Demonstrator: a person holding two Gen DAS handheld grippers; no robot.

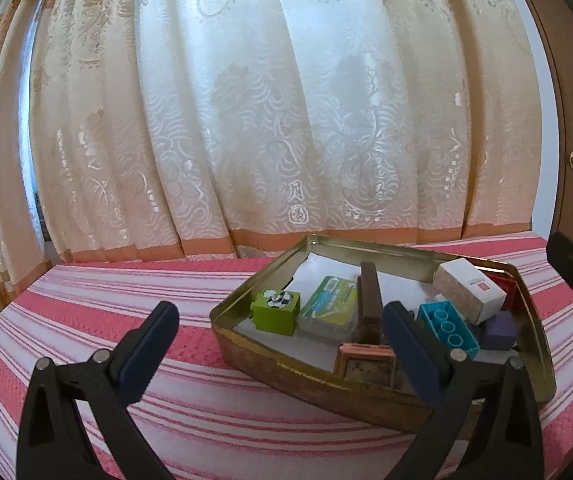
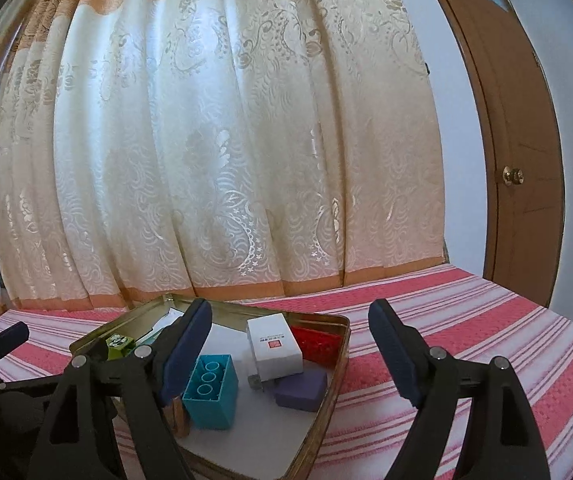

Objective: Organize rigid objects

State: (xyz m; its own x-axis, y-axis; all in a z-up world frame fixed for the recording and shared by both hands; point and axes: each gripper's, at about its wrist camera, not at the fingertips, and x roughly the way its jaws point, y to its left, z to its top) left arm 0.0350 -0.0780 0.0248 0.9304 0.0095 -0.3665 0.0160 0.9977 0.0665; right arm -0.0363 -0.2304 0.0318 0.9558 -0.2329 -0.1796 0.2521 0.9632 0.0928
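Observation:
A gold metal tin sits on the striped cloth and holds several small items: a green block, a green-white packet, a dark brown bar, a teal brick, a white box, a purple block, a red piece and a framed tile. My left gripper is open and empty, straddling the tin's near left corner. In the right wrist view my right gripper is open and empty above the tin, with the teal brick, white box and purple block below.
The pink and white striped cloth covers the surface to the tin's left and also to its right. A cream patterned curtain hangs right behind. A brown door with a knob stands at the right.

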